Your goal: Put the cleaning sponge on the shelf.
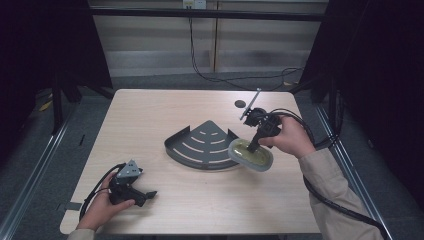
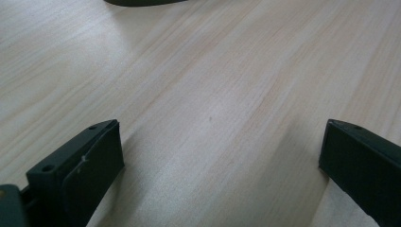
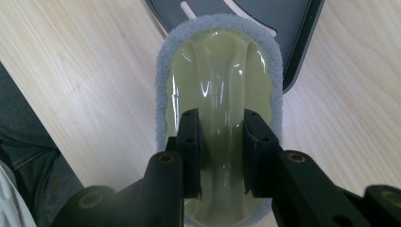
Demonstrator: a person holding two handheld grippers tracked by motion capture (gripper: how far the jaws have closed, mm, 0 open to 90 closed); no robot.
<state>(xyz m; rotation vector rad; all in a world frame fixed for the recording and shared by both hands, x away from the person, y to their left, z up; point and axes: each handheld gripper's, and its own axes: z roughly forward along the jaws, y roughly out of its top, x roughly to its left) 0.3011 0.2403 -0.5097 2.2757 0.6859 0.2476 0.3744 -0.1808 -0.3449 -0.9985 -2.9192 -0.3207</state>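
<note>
Looking down from the high view, a light wooden table [image 1: 150, 125] carries a dark fan-shaped slotted tray [image 1: 202, 145] near its centre. The right gripper [image 1: 254, 146], held in the person's right hand [image 1: 289, 137], points down into an oval scrubbing pad [image 1: 250, 155] with a yellow-green glossy top and a grey fibrous rim. The pad sits tilted at the tray's right edge, overlapping it. The left gripper [image 1: 148, 194] lies low near the front left of the table in the left hand [image 1: 102, 205], well apart from tray and pad.

From the left gripper view, both black jaws stand wide apart over bare wood with nothing between them. A dark sliver of the tray [image 2: 142, 2] shows at the top edge.

From the right gripper view, the two jaws are closed onto the raised central ridge of the pad [image 3: 220, 85], one jaw on each side of it. The pad's far end overlaps the tray [image 3: 298, 28]. Dark fabric shows at lower left.
</note>
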